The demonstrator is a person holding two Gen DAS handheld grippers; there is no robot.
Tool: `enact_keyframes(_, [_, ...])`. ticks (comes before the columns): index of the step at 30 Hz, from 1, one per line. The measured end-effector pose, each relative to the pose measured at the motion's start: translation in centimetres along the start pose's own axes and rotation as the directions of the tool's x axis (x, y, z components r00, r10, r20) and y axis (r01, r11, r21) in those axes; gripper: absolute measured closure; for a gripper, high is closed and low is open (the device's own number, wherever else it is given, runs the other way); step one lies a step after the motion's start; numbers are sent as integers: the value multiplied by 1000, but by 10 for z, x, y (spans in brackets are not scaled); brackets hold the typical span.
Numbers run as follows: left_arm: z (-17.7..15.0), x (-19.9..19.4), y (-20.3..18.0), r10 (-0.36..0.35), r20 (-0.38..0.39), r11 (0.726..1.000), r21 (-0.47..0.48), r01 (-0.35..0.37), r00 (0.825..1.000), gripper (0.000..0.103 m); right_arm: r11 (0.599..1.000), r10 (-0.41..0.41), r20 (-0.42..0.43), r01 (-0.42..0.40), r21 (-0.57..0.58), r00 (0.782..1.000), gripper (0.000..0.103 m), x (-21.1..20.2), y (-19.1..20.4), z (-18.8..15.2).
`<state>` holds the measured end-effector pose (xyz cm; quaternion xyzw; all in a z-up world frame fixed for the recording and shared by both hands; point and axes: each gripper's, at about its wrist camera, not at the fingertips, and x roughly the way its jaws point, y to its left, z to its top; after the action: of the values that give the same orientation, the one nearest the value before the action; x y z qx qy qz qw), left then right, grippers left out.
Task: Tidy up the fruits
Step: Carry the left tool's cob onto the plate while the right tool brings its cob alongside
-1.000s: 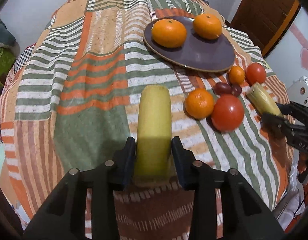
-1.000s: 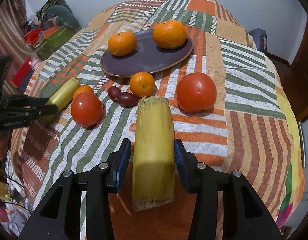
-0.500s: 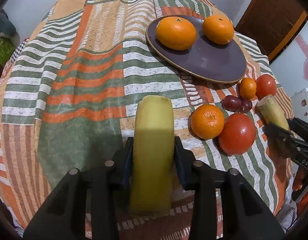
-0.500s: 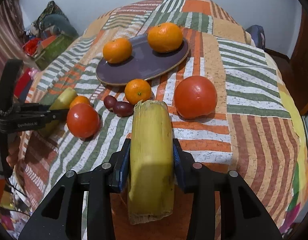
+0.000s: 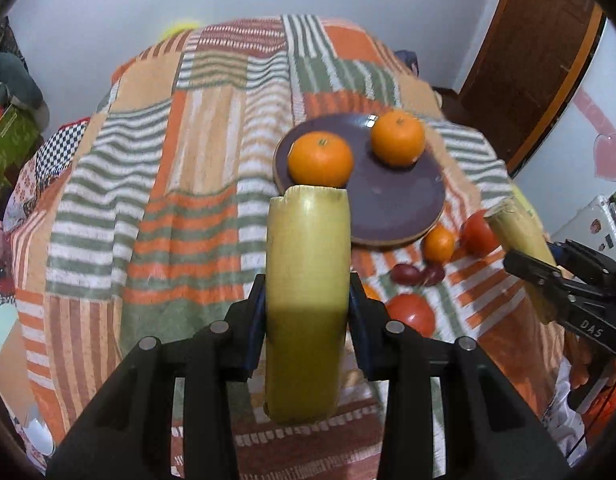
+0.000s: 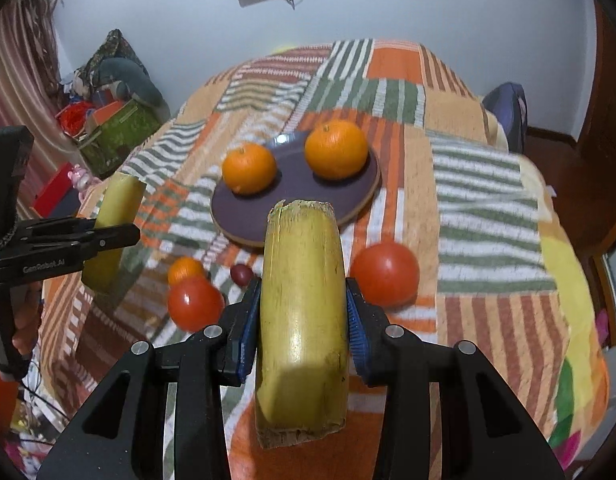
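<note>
My left gripper (image 5: 306, 312) is shut on a yellow sugarcane piece (image 5: 306, 280) and holds it above the patchwork cloth. My right gripper (image 6: 304, 312) is shut on a second sugarcane piece (image 6: 302, 300), also lifted. Each gripper shows in the other's view, the right one (image 5: 547, 268) and the left one (image 6: 120, 236). A purple plate (image 5: 391, 204) carries two oranges (image 5: 320, 159) (image 5: 397, 138). Beside the plate lie a small orange (image 5: 439, 243), two tomatoes (image 6: 385, 268) (image 6: 194, 303) and dark grapes (image 5: 415, 273).
The round table carries a striped patchwork cloth (image 5: 180, 200). A wooden door (image 5: 523, 60) stands at the right. Boxes and bags (image 6: 116, 120) lie on the floor at the left. A blue chair back (image 6: 507, 116) shows behind the table.
Both grippers have risen off the cloth with their sugarcane pieces and tilted up, so the wall comes into view. The fruit on the table has not moved.
</note>
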<state>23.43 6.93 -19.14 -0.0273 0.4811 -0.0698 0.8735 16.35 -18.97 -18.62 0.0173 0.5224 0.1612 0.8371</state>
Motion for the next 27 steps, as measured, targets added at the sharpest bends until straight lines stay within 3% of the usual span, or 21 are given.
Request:
enact_keyframes(9, [25,4,-14,-12,40,1000,19,11,999,66,999,-8,52,10,-37,999,67,7,3,30])
enact_keyframes(27, [70,56,-29,-57,24,998,24,57,998,66,996,-16,42,20,-90,999,67,46,3,63])
